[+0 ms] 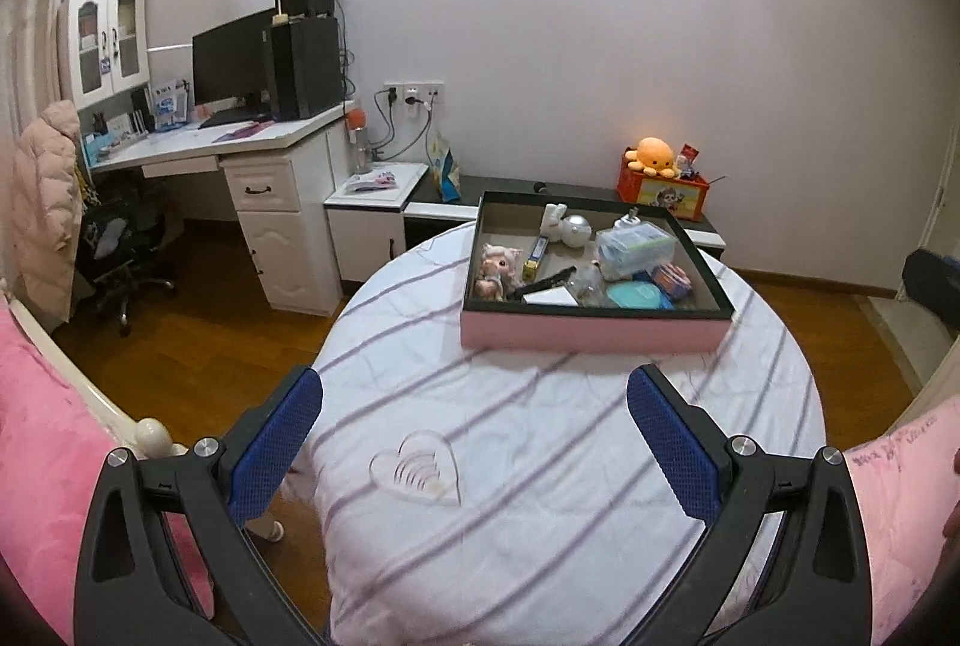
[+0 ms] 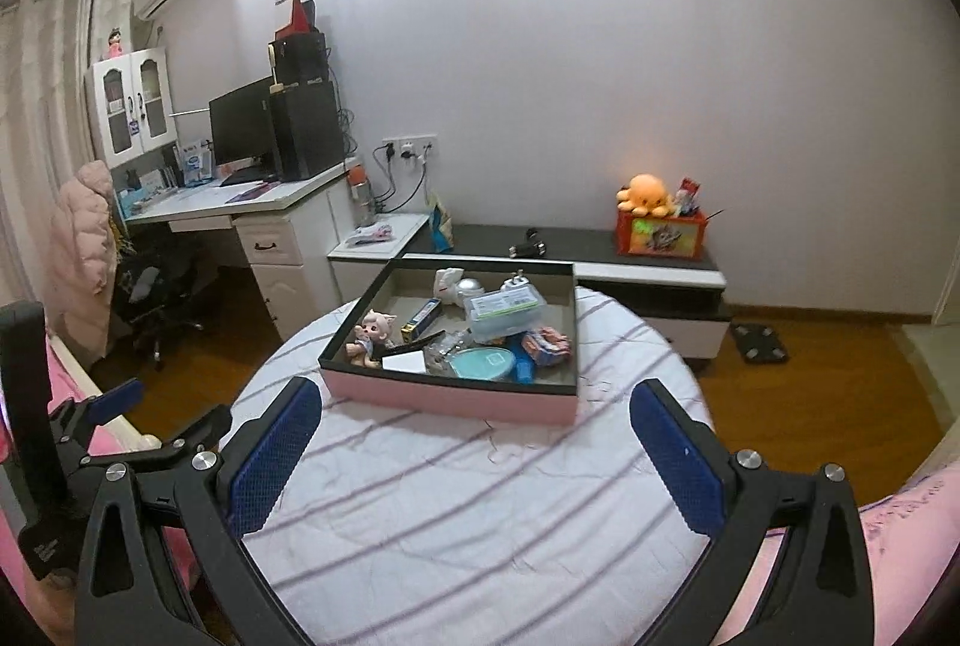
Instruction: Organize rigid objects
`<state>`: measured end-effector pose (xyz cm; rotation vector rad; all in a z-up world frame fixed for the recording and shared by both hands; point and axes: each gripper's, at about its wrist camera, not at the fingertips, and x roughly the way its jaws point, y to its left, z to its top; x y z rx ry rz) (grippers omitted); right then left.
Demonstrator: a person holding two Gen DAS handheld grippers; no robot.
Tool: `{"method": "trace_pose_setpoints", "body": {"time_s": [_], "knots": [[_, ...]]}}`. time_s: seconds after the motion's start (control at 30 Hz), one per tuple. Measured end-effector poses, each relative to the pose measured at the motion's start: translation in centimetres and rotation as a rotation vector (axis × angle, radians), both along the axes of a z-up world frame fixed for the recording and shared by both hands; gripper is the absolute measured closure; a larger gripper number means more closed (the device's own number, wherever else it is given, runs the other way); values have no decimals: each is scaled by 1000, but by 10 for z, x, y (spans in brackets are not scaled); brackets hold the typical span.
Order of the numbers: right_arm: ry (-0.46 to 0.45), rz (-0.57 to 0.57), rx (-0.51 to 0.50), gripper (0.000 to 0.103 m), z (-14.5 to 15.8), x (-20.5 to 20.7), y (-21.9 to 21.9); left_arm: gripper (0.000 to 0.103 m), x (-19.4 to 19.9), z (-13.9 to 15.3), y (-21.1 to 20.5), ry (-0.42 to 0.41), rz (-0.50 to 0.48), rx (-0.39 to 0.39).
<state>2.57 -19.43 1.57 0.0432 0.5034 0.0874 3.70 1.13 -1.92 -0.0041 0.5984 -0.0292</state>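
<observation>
a: so where is everything?

b: on the round table [image 1: 540, 466], the one with the striped cloth. a shallow pink box [image 1: 594, 331] with a dark rim sits toward its far side, and all the small things are inside it.

a: what can you make out in there?

b: a little doll [image 2: 375, 334] at the near left corner, a white card [image 2: 403, 363] beside it, a round teal lid [image 2: 483, 364] near the front wall, and a clear plastic case [image 2: 504, 313] further back. there is a white round thing [image 1: 575, 229] toward the back too, but it is too small to name.

a: and the 2 tools?

b: the left gripper [image 1: 474, 406] is wide open, with nothing between its blue pads [image 1: 672, 442]. it hangs over the bare cloth, well short of the box. the right gripper [image 2: 471, 421] is spread wide too, also holding nothing, with its fingers on either side of the box's near wall in that view. whether it touches the box, i cannot tell.

a: anything behind the table?

b: a low cabinet [image 2: 600, 250] along the wall, with an orange plush octopus [image 2: 645, 195] on a red box.
</observation>
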Motion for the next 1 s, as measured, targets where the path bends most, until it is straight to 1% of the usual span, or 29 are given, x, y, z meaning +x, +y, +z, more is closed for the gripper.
{"method": "trace_pose_setpoints", "body": {"time_s": [0.27,0.47,0.6,0.8,1.0], "knots": [[-41,-19,-47,0,6,-47,8,0,-53,14,-1,-56,12,6],[-41,-24,-45,0,0,-70,12,0,-83,24,2,-90,18,-23],[-34,-36,-38,0,-5,-80,10,0,-95,29,3,-107,21,-30],[-40,-47,-39,0,-5,-93,9,0,-114,40,0,-154,20,-33],[-44,-47,-41,0,-5,-99,8,0,-122,42,-4,-163,14,-23]]}}
